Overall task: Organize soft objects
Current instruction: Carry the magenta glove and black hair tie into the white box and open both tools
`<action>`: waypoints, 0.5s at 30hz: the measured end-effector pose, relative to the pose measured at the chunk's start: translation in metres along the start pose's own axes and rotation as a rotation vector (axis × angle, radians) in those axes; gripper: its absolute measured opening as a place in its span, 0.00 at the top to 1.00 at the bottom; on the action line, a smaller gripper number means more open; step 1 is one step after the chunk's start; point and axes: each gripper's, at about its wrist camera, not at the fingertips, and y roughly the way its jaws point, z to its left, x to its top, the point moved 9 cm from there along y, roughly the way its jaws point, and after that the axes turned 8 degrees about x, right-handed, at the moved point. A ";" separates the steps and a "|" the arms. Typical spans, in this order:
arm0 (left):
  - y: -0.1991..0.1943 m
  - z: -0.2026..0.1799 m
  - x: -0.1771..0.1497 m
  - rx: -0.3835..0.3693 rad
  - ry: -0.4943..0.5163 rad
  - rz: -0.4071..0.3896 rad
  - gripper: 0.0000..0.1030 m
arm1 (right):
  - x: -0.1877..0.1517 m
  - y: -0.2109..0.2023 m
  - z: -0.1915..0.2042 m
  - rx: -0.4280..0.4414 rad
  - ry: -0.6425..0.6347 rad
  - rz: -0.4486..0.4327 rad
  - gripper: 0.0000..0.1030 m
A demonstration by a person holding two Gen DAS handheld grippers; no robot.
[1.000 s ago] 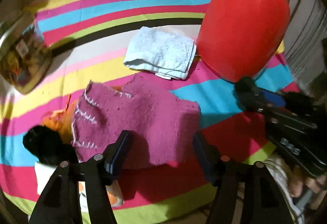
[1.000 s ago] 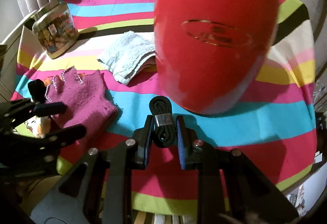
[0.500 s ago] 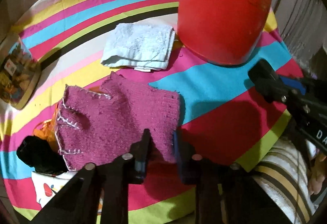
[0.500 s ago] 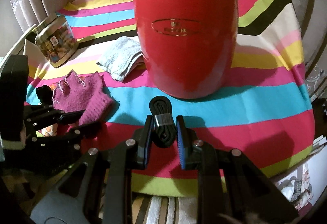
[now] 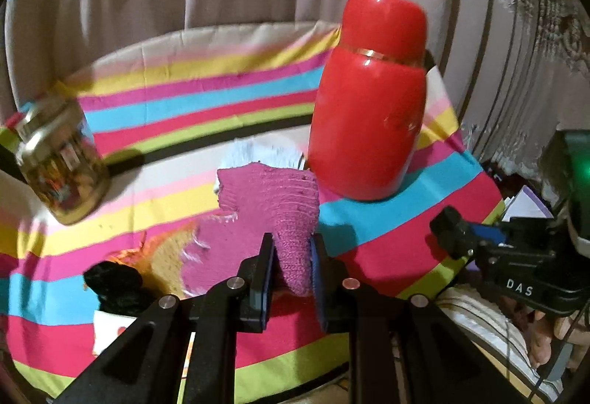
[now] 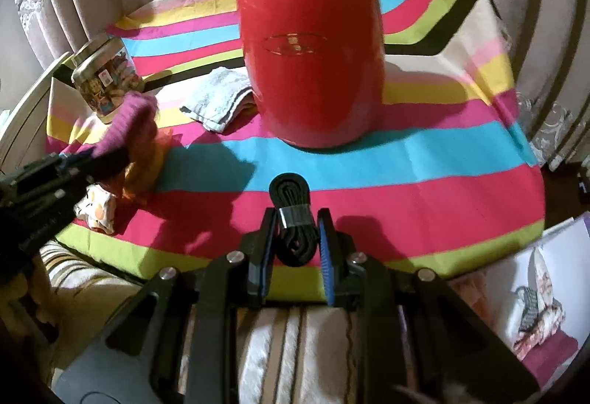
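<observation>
The left gripper (image 5: 293,253) has its jaws clenched on the pink glove's (image 5: 273,194) cuff, the glove draped in front of the red jar (image 5: 368,120) — pinched by an edge for lifting. The right gripper (image 6: 297,238) clamps a black strap bundle (image 6: 291,216) before the jar, the desk (image 6: 405,205) below.

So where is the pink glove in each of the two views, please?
Left wrist view: the pink glove is at centre, its cuff pinched between the left gripper fingers, just left of the red jar's base.
Right wrist view: the glove is at the left edge, far left of the jar.
Shared landmark: the red jar.
</observation>
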 end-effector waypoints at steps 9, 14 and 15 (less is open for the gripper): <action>-0.027 -0.041 0.017 -0.049 0.058 -0.072 0.82 | -0.015 -0.033 -0.017 -0.030 0.031 -0.027 0.76; -0.051 -0.081 0.022 -0.113 0.114 -0.102 0.82 | -0.027 -0.061 -0.035 -0.058 0.064 -0.047 0.76; -0.055 -0.091 0.023 -0.131 0.122 -0.105 0.82 | -0.029 -0.067 -0.041 -0.065 0.072 -0.051 0.76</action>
